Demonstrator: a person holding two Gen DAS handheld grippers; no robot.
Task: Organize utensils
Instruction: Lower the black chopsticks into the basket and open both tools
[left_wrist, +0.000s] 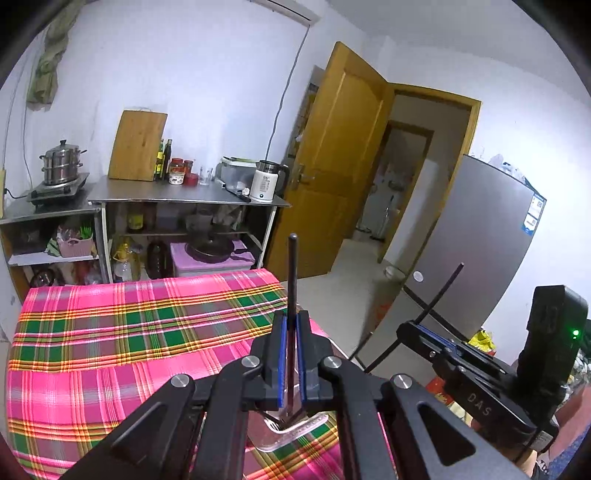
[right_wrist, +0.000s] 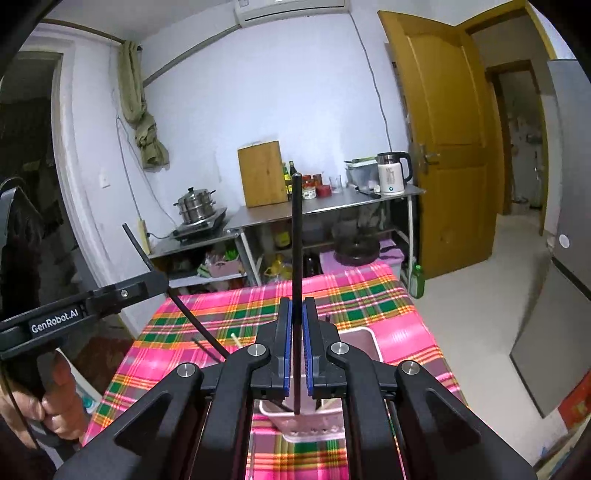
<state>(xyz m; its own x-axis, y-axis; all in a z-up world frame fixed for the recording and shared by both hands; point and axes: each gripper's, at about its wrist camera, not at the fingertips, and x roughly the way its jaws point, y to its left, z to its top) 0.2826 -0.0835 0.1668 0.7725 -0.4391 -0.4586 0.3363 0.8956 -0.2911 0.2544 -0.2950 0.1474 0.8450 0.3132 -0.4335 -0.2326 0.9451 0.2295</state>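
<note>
— So, what's in the pink basket (right_wrist: 334, 424)?

— A dark stick or two; it sits on the plaid tablecloth (right_wrist: 354, 295), under the right gripper (right_wrist: 296, 347).

— And the grippers?

— Each is clamped on a thin black chopstick: the left gripper (left_wrist: 290, 350) holds one chopstick (left_wrist: 293, 273) upright, and the right gripper's chopstick (right_wrist: 296, 236) is also upright, above the table.
</note>
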